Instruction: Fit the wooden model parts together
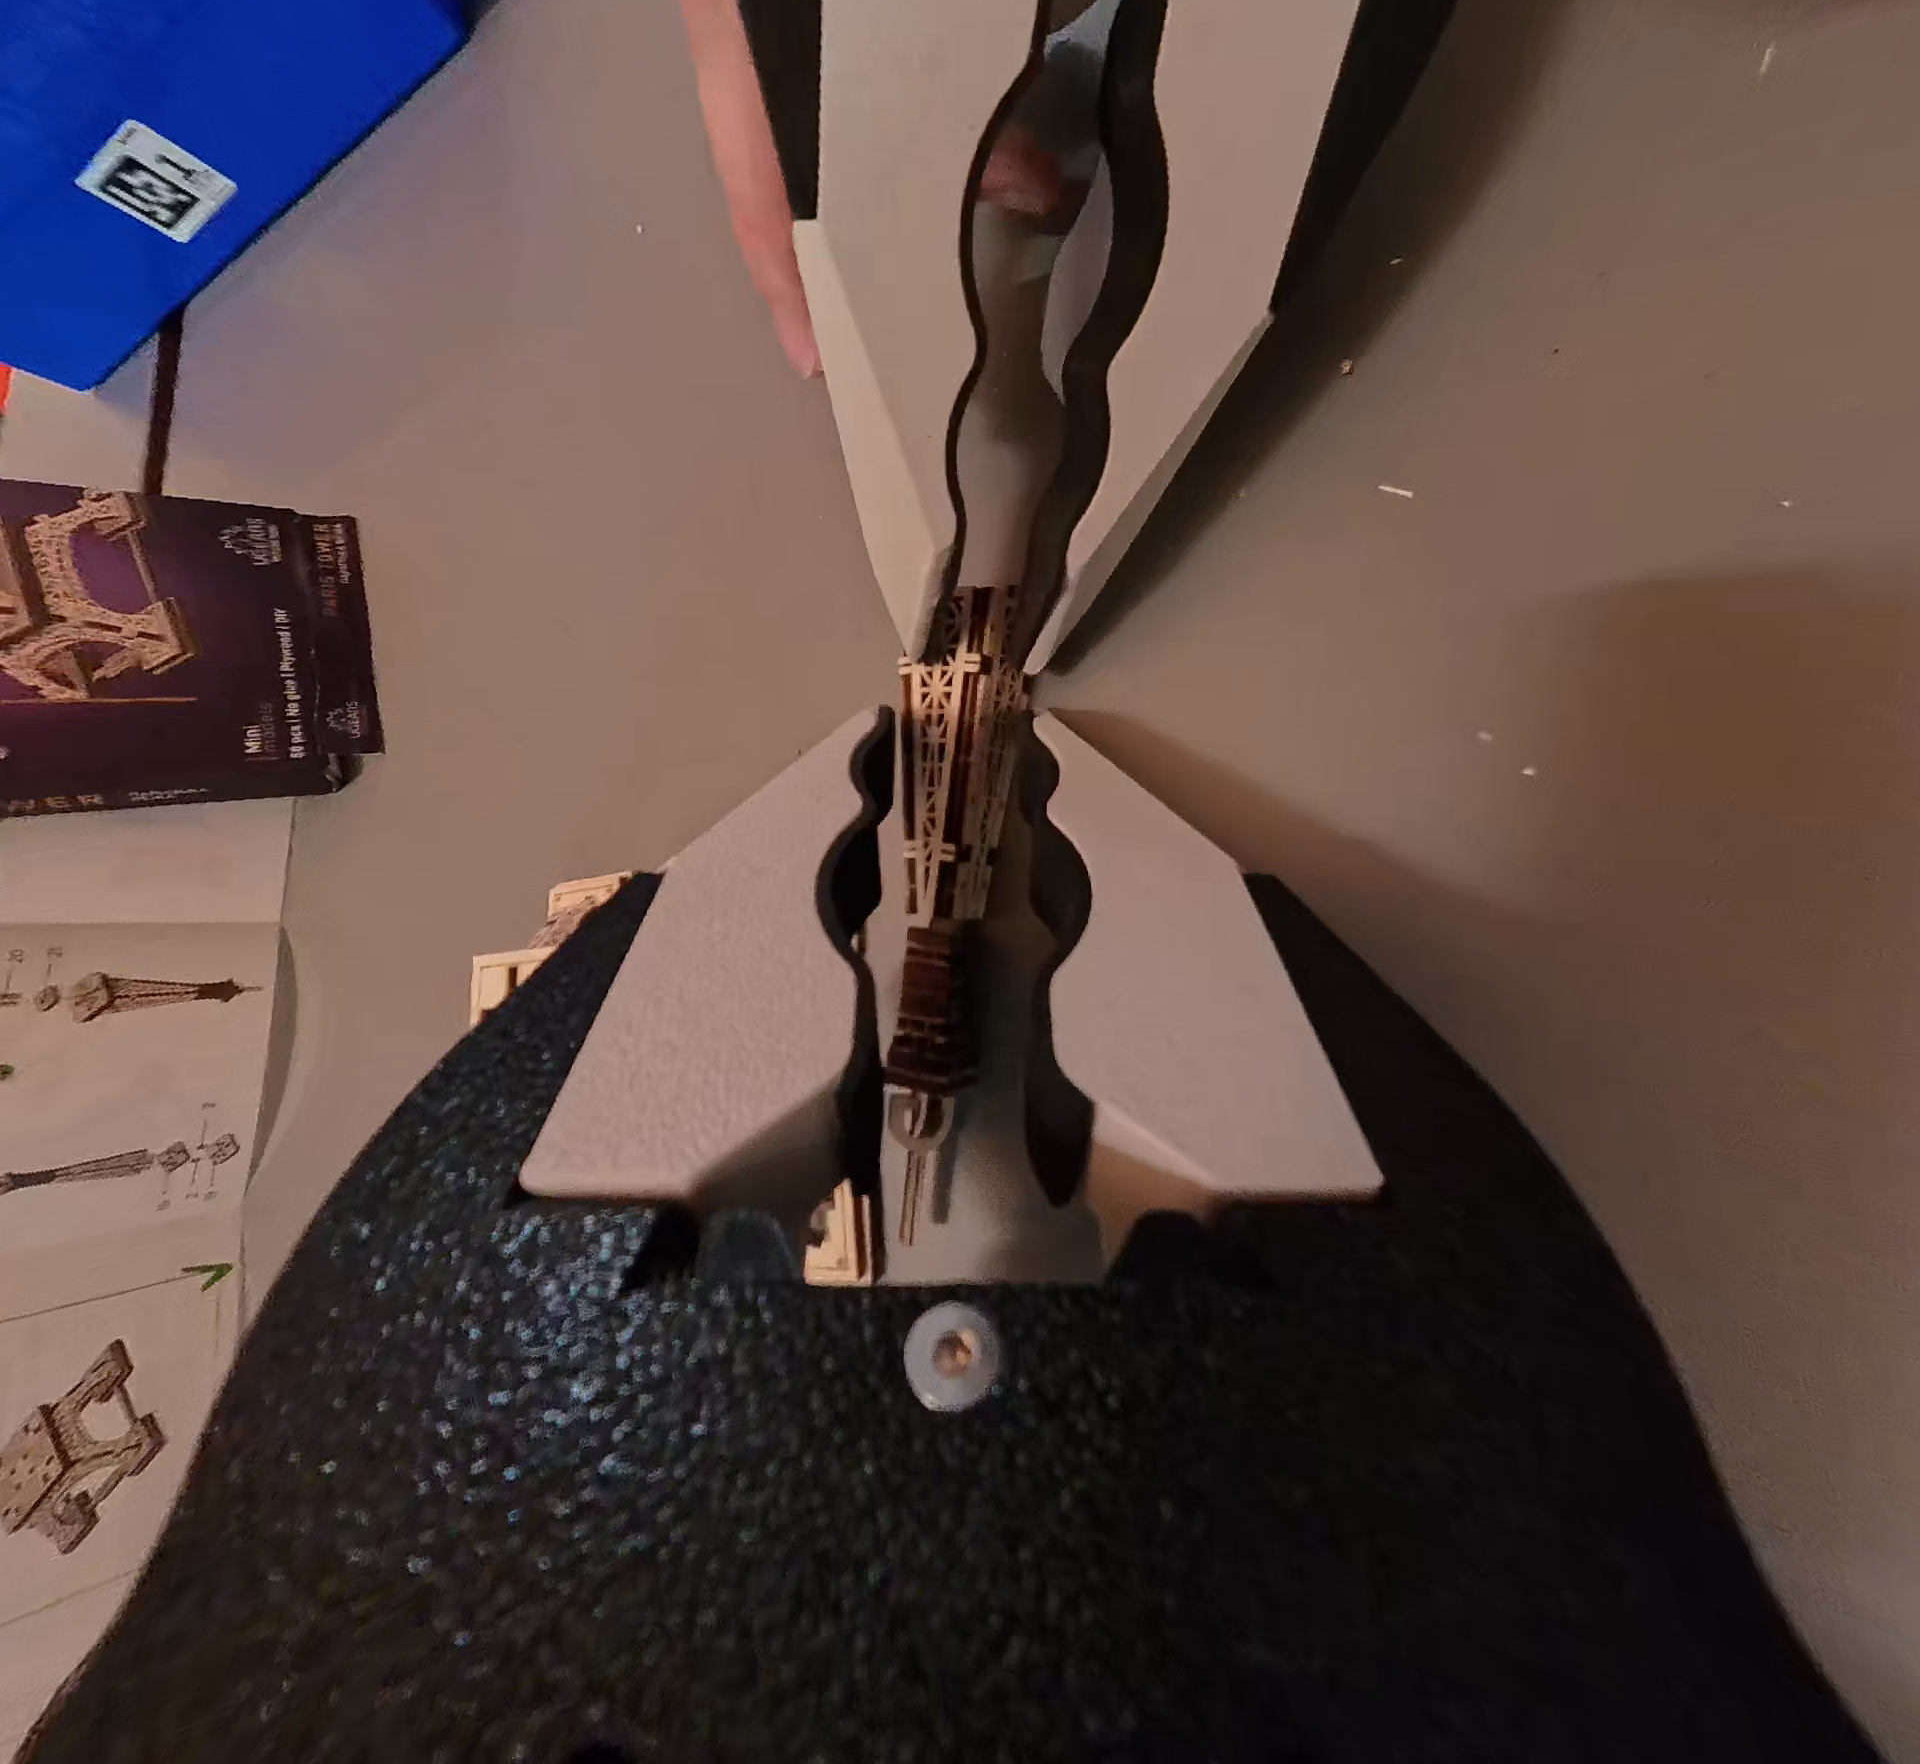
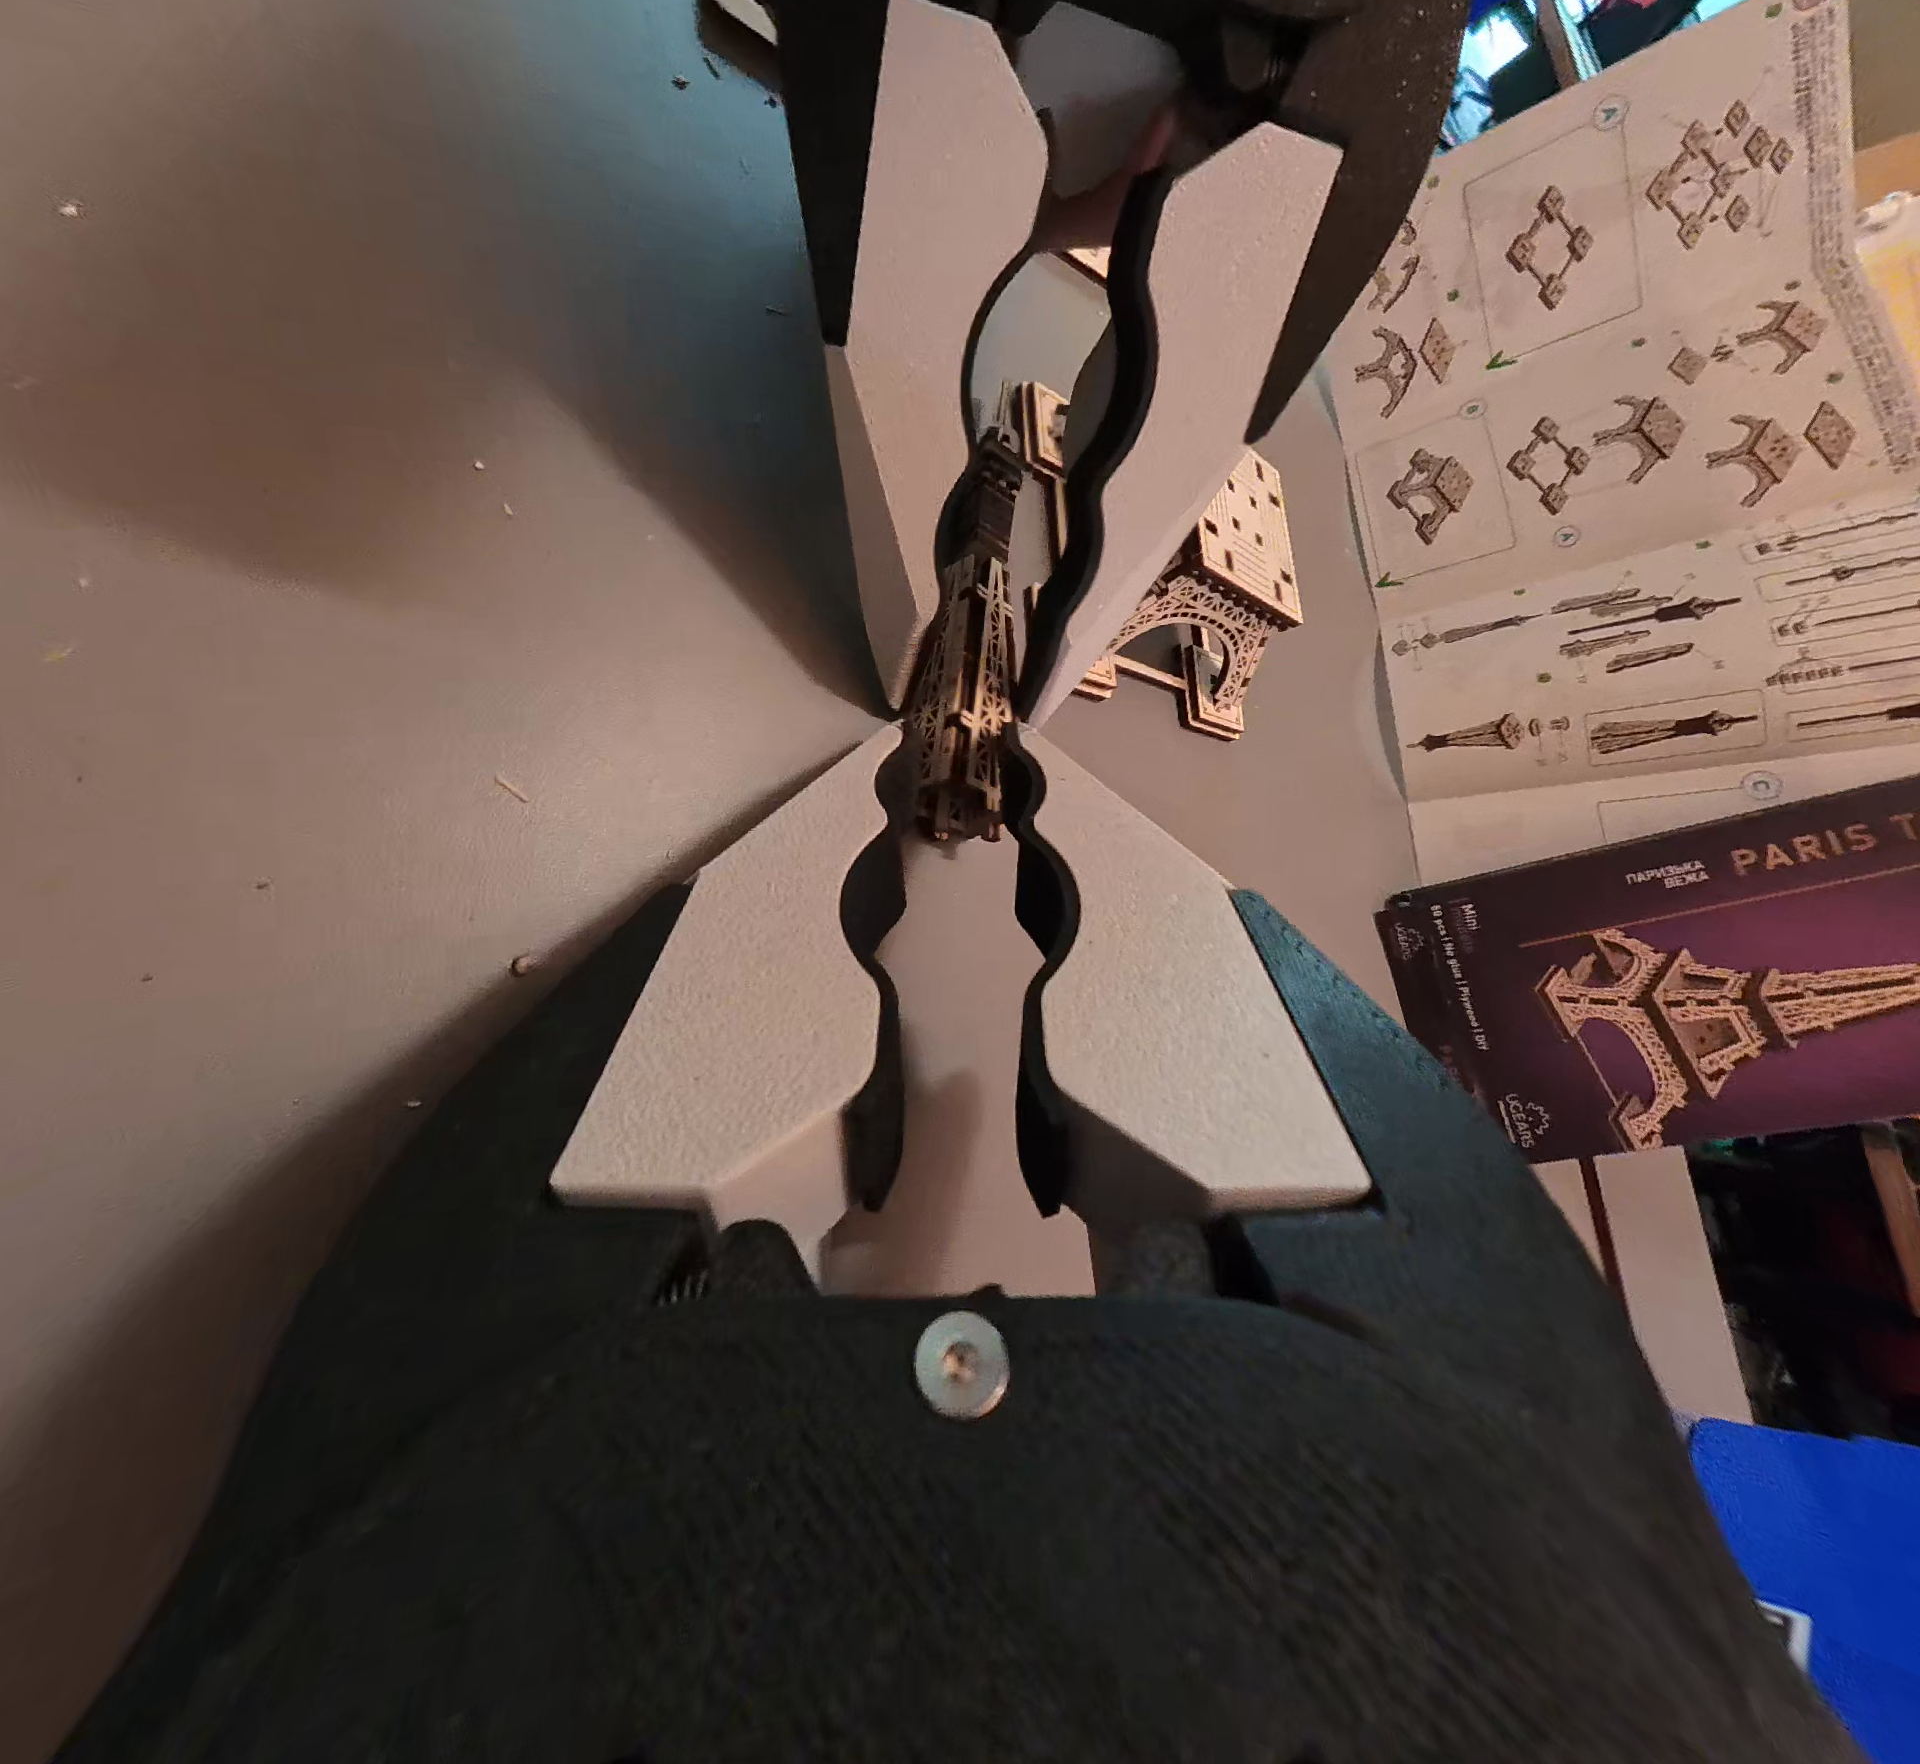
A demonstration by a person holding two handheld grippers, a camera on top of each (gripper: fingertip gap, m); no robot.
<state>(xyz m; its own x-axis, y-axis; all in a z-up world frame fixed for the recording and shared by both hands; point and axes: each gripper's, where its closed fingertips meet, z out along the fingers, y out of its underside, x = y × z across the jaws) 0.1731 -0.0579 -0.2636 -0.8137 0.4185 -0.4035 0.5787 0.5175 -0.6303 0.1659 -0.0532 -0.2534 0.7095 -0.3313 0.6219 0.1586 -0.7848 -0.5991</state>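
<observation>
both grippers, left gripper (image 1: 961, 727) and right gripper (image 2: 961, 738), clamp the spire section (image 2: 961, 675). next: carry it onto the tower base (image 2: 1205, 613) beside it.

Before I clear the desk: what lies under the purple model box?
The instruction sheet runs under the purple box at its upper edge; the rest of its underside is covered. The wooden tower base stands apart, beside the sheet.

The wooden tower spire (image 1: 961, 779) was pale laser-cut plywood with dark, scorched edges. Each hand-held gripper's body (image 1: 935, 1506) was black, grainy, rough plastic; its fingers (image 1: 717, 1018) looked matt grey and finely textured. The worktop (image 1: 1558, 779) was smooth and matt grey. The box (image 2: 1683, 987) was printed cardboard.
</observation>
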